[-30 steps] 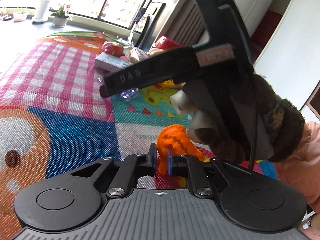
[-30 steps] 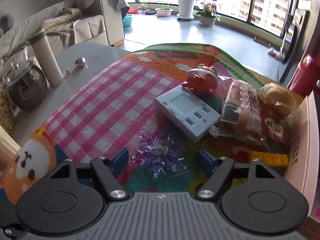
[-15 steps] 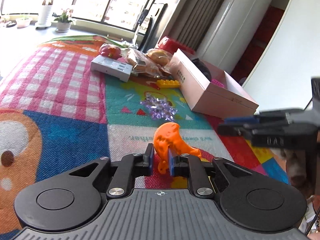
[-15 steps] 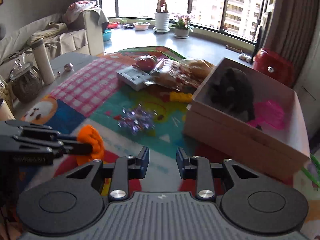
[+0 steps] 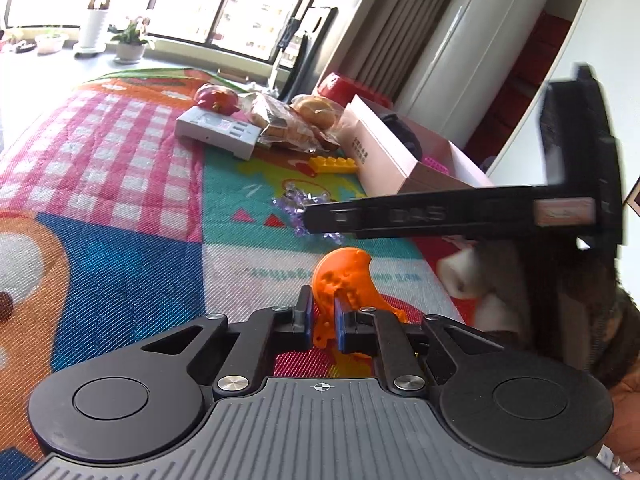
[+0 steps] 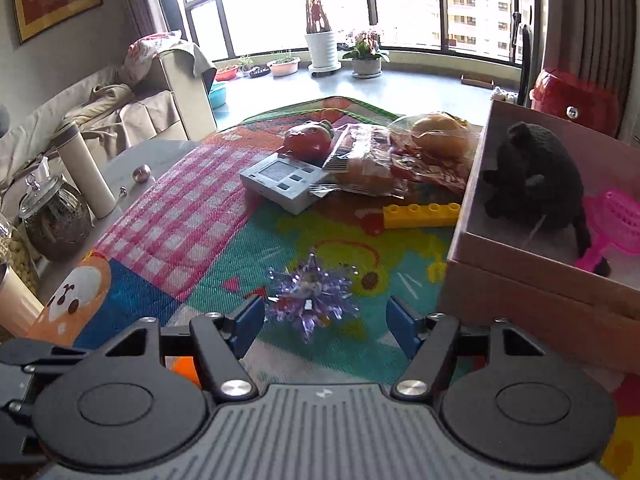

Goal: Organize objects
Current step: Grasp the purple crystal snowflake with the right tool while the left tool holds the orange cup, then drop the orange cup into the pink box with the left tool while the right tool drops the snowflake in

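Orange toy (image 5: 344, 280) sits pinched between my left gripper's (image 5: 322, 314) blue pads above the colourful mat (image 5: 120, 240), while my right gripper (image 6: 325, 322) is spread wide around the purple spiky ornament (image 6: 310, 294) lying beside the pink box (image 6: 532, 296).

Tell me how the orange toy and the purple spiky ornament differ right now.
The orange toy is opaque and rounded; the purple spiky ornament is translucent, with points all round. The orange toy is pinched in the shut left tongs, while the ornament lies free on the mat, between the open fingers of the right tongs. Both are still outside the pink box.
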A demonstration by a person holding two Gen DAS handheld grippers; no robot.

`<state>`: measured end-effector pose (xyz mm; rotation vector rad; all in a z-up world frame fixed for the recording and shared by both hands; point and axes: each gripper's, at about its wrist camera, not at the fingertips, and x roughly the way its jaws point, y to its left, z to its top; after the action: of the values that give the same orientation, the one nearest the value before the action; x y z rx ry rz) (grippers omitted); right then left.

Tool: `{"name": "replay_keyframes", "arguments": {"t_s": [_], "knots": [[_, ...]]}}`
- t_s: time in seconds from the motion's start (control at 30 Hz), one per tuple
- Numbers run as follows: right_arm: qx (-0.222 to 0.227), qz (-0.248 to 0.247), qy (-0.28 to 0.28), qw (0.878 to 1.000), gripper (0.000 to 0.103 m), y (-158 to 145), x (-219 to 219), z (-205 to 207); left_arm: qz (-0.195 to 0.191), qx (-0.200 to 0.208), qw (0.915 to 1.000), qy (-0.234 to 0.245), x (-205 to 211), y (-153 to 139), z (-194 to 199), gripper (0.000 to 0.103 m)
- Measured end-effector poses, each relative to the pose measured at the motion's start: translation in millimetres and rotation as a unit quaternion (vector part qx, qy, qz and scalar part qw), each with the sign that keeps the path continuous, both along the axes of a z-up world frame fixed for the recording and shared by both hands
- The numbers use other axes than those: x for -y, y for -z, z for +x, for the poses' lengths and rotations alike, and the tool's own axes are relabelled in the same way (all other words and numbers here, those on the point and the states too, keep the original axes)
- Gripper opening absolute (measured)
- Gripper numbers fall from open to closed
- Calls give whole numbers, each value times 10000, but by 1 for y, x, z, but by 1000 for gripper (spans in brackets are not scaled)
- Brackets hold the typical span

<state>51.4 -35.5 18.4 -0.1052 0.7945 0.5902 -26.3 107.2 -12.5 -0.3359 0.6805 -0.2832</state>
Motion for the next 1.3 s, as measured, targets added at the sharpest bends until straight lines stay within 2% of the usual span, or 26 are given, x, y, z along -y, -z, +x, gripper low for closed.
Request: {"name": "replay_keyframes", "arguments": {"t_s": [0.1,0.13,0.17,0.37,0.53,0.7,0.77,0.9,1.0,1.13,1.3], "knots": [[201,-305,-43,9993,71,5,-20,2,-70,0,10000,-9,-2,1,0,13],[266,-429,-70,9987,69,5,-25,1,-109,-4,9999,-13,-3,1,0,13],[353,-543,-126,9978,59,5,-29,-2,-147,-10,9999,-18,-4,2,0,13],[426,-674,-109,9968,59,-6,-20,-15,-256,-25,9997,-55,-5,3,1,13],[476,-524,-75,9975,59,-20,32,-44,-137,-26,9999,-91,-1,1,0,13],[577,-946,78,9938,59,-25,87,-91,-397,-138,9991,-68,-1,1,-2,13],[675,-992,204,9926,59,-30,105,-106,-307,-147,9994,29,4,-1,-4,12],[822,-720,731,9913,59,-43,144,-122,-56,-150,9993,350,23,-8,-9,10],[947,-466,978,9896,59,-52,165,-127,214,70,9984,520,39,-26,-15,9],[1096,-203,1100,9877,59,-58,183,-132,314,586,9961,579,56,-65,-7,9],[1118,72,1240,9859,59,-56,196,-131,611,1521,9838,721,92,-122,29,9]]}}
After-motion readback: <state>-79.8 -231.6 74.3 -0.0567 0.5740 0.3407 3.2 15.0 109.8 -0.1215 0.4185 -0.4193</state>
